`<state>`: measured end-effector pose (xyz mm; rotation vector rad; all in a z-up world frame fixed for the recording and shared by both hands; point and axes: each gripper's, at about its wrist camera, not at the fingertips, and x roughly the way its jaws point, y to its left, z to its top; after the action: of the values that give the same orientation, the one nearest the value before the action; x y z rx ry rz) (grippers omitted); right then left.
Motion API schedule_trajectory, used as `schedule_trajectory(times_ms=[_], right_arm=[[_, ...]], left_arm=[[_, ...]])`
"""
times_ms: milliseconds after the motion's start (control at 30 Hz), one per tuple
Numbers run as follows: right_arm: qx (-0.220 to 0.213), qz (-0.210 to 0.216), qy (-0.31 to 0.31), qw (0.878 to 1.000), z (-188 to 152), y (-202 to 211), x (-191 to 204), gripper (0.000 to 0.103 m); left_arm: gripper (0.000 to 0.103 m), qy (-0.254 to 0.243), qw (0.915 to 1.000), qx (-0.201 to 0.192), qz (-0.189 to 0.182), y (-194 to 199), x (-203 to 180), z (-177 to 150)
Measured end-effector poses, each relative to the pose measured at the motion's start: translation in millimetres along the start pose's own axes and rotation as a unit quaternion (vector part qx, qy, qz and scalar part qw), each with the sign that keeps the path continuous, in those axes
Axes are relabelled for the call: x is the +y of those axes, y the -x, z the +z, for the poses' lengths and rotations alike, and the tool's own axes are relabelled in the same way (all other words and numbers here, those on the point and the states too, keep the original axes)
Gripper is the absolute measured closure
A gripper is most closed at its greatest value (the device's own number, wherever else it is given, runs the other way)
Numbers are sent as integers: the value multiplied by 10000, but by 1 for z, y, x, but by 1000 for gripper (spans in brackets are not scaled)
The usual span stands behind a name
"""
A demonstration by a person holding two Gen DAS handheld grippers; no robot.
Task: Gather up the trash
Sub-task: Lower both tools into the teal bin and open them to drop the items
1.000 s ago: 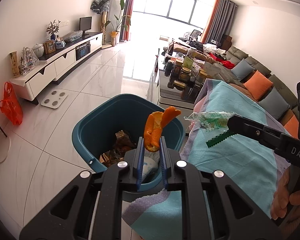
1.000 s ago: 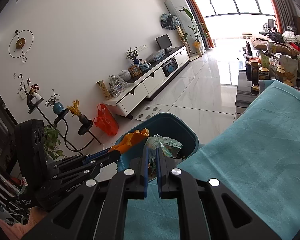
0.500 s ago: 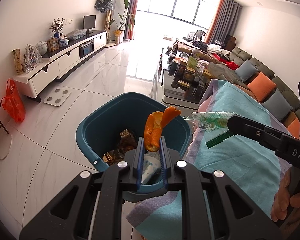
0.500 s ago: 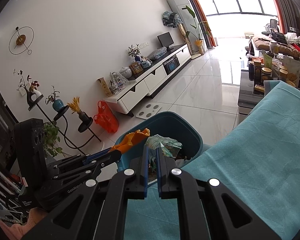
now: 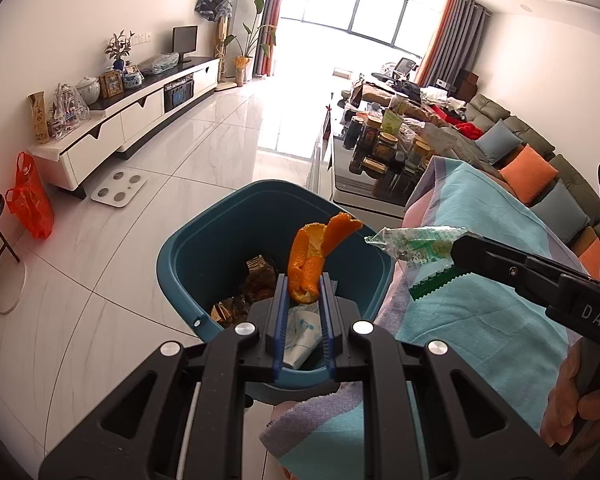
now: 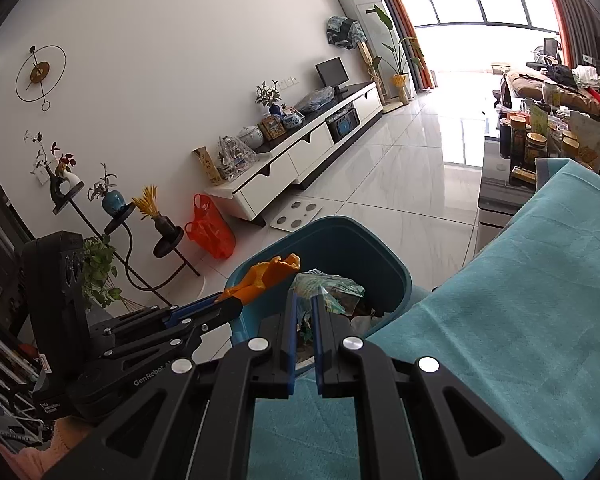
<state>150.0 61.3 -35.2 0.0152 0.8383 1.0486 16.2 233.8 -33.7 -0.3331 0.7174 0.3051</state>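
A teal trash bin (image 5: 204, 248) stands on the floor beside the cloth-covered table and holds wrappers and a white tissue. My left gripper (image 5: 304, 284) is shut on an orange peel (image 5: 316, 248), held above the bin's opening. My right gripper (image 6: 304, 300) is shut on a green and clear plastic wrapper (image 6: 332, 286), held over the bin's near rim (image 6: 400, 280). The right gripper and its wrapper (image 5: 416, 248) also show in the left wrist view, at the bin's right edge. The left gripper with the peel (image 6: 268, 274) shows in the right wrist view.
A teal cloth (image 6: 520, 300) covers the table at the right. A coffee table with jars (image 5: 384, 148) stands beyond the bin. A white TV cabinet (image 5: 132, 116), a white scale (image 5: 118, 188) and a red bag (image 5: 30, 196) are to the left on the tiled floor.
Both grippers have moved slightly forward over the bin, each keeping its hold. The bin sits a little nearer and more central under them.
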Motion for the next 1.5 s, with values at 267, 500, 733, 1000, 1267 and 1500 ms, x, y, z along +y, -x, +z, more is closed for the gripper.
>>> schedule_trajectory(times_ms=[267, 500, 733, 1000, 1267, 1500], right_arm=[[85, -36, 31, 10000, 3, -9, 2, 97], [146, -27, 41, 9999, 6, -16, 4, 97], [199, -39, 38, 9998, 6, -22, 4, 97], [273, -90, 34, 9996, 7, -29, 4, 97], [452, -201, -11, 9988, 14, -46, 5, 96], [565, -257, -8, 9981, 16, -58, 6, 87]], left_arm=[[88, 39, 10000, 30, 55, -5, 0, 1], [88, 66, 9999, 69, 89, -10, 4, 2], [88, 90, 9998, 92, 118, -13, 6, 2], [88, 101, 9997, 149, 170, -20, 8, 2], [87, 110, 9992, 274, 256, -30, 8, 4], [79, 161, 9988, 397, 253, -43, 9, 4]])
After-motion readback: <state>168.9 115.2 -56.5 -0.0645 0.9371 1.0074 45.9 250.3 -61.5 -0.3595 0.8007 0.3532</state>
